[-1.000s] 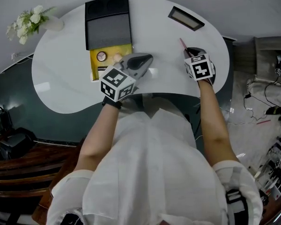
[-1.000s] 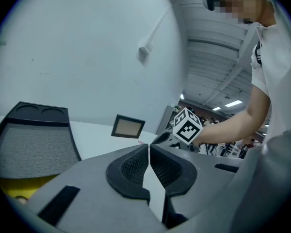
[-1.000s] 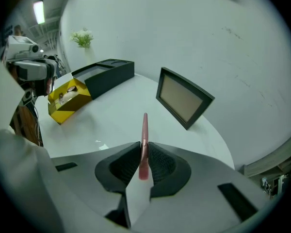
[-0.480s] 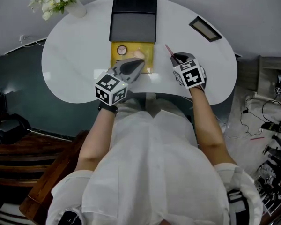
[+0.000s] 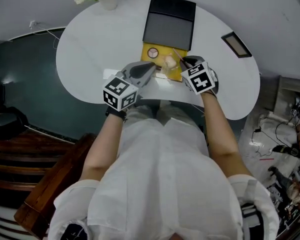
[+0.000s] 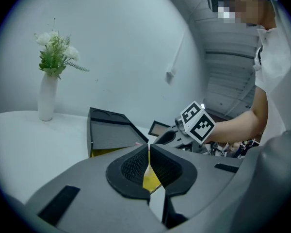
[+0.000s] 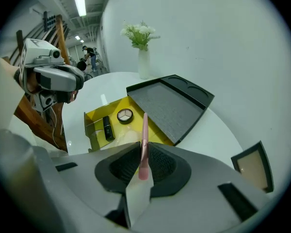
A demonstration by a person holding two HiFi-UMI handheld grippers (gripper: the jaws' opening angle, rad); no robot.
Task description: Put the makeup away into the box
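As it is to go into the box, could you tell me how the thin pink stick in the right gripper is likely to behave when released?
The pink stick looks stiff: it stands straight out of the right gripper, pinched near one end. Slim and apparently round, it is probably light and may roll inside the yellow box.
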